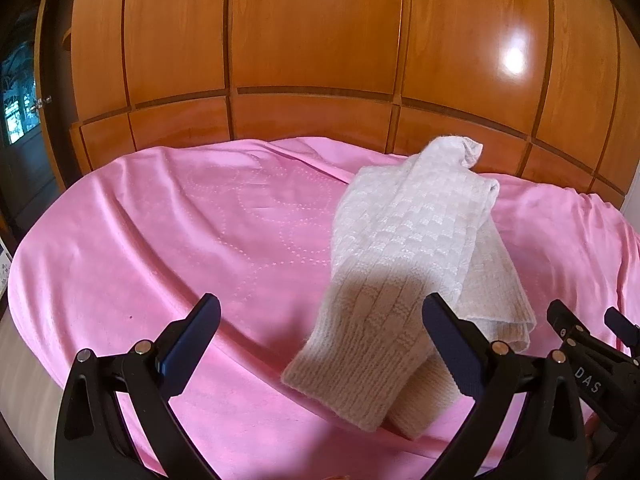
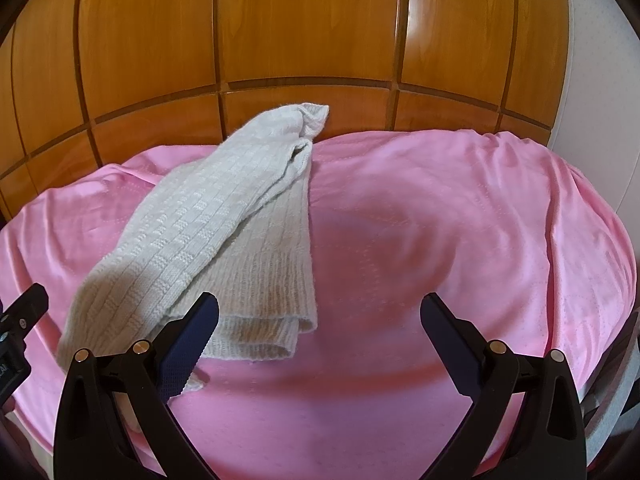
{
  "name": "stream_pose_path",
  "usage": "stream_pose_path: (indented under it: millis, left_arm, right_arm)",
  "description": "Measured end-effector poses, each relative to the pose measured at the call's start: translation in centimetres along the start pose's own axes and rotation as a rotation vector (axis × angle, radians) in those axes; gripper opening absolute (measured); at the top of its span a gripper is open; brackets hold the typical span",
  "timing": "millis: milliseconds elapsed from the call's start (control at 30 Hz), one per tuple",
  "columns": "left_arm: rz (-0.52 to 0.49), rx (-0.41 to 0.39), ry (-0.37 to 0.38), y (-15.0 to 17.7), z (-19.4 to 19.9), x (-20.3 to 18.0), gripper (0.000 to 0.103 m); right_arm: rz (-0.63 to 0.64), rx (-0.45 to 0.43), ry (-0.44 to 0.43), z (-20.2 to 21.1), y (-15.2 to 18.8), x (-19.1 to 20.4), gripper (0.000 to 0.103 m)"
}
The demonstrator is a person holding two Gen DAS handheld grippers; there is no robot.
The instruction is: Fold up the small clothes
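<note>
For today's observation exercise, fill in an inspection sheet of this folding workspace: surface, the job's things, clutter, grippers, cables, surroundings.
Surface: pink bedspread, wrinkled, covering the bed.
Job's things: white knitted garment, long, lying in loose overlapping layers, far end bunched.
Clutter: nothing seen.
Grippers: left gripper open, above the garment's near end, holding nothing; right gripper open, its left finger over the garment's near edge, holding nothing.
Cables: nothing seen.
Surroundings: glossy wooden panelled wall behind the bed.

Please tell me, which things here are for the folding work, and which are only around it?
For the job:
knitted garment
left gripper, open
right gripper, open

Only around:
pink sheet, under the garment
wooden wardrobe, behind the bed
</note>
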State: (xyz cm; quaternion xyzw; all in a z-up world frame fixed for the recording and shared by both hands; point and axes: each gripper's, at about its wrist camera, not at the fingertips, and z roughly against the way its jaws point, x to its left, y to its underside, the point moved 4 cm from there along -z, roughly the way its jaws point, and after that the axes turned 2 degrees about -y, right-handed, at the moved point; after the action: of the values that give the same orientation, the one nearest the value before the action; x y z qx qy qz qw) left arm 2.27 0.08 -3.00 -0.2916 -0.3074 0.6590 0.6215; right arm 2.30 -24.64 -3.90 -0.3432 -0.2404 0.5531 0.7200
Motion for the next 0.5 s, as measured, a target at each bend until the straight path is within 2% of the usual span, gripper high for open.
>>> stream_pose_path:
  millis: [200, 300, 433, 500]
  left_arm:
    - [-0.002, 0.021, -0.012, 0.2, -0.7, 0.1, 0.101]
    - [-0.002, 0.025, -0.012, 0.3, -0.8, 0.1, 0.101]
    - [0.013, 0.041, -0.012, 0.4, -1.4, 0.7, 0.101]
    - [0.025, 0.045, -0.015, 0.3, -1.8, 1.4, 0.101]
  right_arm:
    - [-0.016, 0.025, -0.024, -0.8, 0.2, -0.4, 0.1]
    - [-0.025, 0.038, -0.069, -1.0, 0.3, -0.3, 0.1]
    - [-0.056, 0.056, -0.218, -1.1, 0.3, 0.1, 0.1]
    - [-0.089, 0.078, -0.298, -1.3, 0.0, 0.2, 0.093]
